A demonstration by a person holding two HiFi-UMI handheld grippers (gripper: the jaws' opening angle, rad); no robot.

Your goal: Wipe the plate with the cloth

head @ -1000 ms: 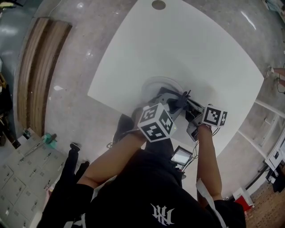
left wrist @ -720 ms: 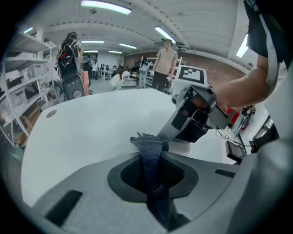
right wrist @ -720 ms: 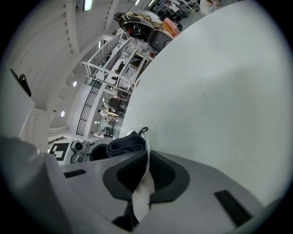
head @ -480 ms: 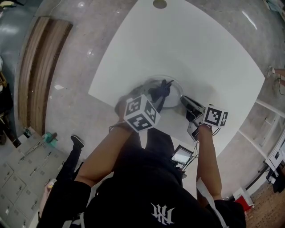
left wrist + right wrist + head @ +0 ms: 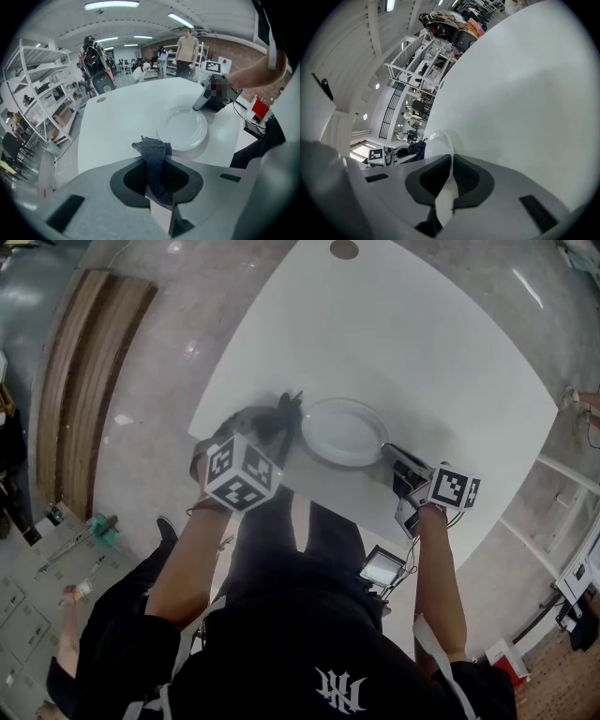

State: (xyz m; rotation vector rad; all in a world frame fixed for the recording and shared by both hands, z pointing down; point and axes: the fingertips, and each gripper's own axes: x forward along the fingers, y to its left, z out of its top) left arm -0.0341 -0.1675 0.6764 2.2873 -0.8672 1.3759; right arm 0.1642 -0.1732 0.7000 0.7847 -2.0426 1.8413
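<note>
Left claw (image 5: pixel 286 413), clamped on the cloth (image 5: pixel 270 424), has swung off the plate (image 5: pixel 344 430) to its left over the counter (image 5: pixel 422 343). Left gripper view: the plate lies bare ahead. Right gripper view: right claw (image 5: pixel 450 183) pinches the plate's rim, so this wiping pass looks done.

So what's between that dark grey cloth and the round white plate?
Only bare white table separates the dark grey cloth and round white plate, in the left gripper view.

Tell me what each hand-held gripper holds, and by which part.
The left hand-held gripper pinches the dark cloth partway along, its bunched end poking out past the jaws. The right hand-held gripper clamps the white plate by its rim.
</note>
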